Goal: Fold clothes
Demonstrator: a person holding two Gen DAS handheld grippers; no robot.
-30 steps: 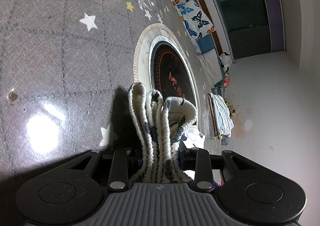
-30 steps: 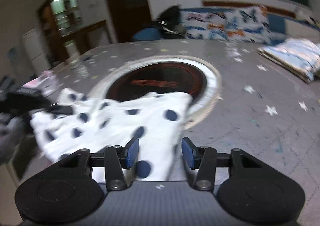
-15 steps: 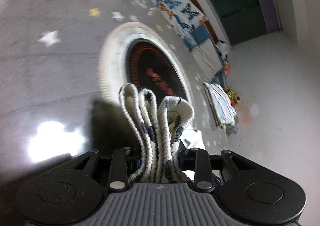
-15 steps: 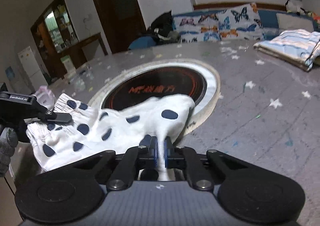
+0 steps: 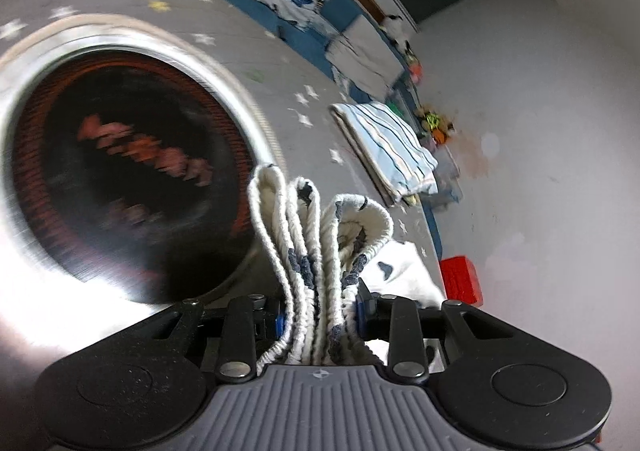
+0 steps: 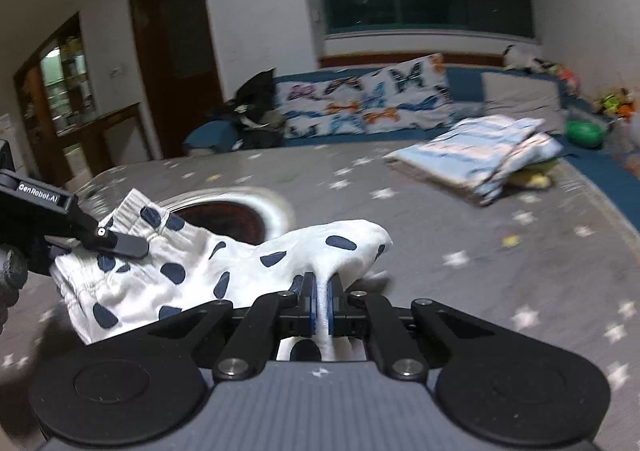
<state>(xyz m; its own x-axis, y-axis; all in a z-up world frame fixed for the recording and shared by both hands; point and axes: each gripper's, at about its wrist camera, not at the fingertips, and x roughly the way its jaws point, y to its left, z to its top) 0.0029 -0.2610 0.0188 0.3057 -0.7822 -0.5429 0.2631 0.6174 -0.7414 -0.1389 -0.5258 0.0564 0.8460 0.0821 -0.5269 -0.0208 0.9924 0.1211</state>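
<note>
The dark round inset [image 5: 132, 175] in the star-patterned table [image 6: 500, 251] is smeared by motion blur, so its orange lettering cannot be read. The white polka-dot garment [image 6: 208, 271] is held above the table's near edge, its bunched waistband pinched in the left gripper [image 5: 320, 321] and its far end clamped in the right gripper [image 6: 322, 303]. A folded striped cloth [image 6: 484, 159] is seen near the far right edge.

Dim indoor light, motion blur, glare on table [image 5: 36, 315], fisheye-bent dark corners.
</note>
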